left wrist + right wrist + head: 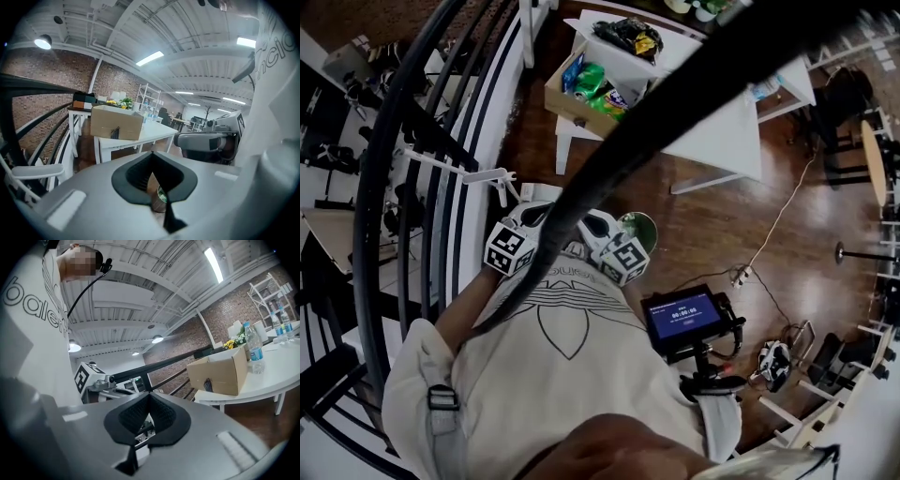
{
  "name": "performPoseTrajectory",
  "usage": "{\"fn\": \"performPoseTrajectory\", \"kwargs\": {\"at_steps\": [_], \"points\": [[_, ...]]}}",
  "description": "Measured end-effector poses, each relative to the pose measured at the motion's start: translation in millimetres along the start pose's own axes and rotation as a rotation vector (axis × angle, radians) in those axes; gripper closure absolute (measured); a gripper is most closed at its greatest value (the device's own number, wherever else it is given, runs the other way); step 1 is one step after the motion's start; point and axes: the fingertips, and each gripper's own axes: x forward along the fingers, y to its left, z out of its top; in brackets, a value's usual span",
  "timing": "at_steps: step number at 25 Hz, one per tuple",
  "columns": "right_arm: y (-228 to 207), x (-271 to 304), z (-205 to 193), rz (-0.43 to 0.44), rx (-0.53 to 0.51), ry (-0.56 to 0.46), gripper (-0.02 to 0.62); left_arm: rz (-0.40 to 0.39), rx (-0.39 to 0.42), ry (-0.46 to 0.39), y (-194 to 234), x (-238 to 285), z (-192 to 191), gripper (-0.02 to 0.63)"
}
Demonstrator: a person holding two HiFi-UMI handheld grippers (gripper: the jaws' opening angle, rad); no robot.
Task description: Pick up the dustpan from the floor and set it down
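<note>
Left gripper point(152, 161) is clenched, pads meeting with nothing pinched between them. The right gripper point(149, 399) matches it, jaws together and empty. Both are up at the person's chest, marker cubes side by side and the two noses turned toward each other.

The dustpan I can't pick out for certain. There is a green rounded shape point(642, 225) low on the wooden floor point(722, 234), just past the right gripper's cube, and it peeks through the gap under the left jaws too. Whether that's the pan, which way it points and how its long axis lies, I cannot tell.

For room to move, the black railing point(384, 187) curves in tight on the person's left. Ahead is the white table point(722, 131), with a cardboard box point(572, 98) of snack packets at its near edge. A screen on a stand point(682, 317) is close on the right. Between table and screen the floor is open, crossed by a white cable point(778, 220).
</note>
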Motion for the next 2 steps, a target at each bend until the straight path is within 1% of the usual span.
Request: {"fn": "performPoseTrajectory", "kwargs": {"at_steps": [2], "points": [[-6.5,1.6,1.0,-0.001,-0.017,-0.008,0.594,0.009,0.01,-0.006,5.0,2.5,4.2,0.586]]}}
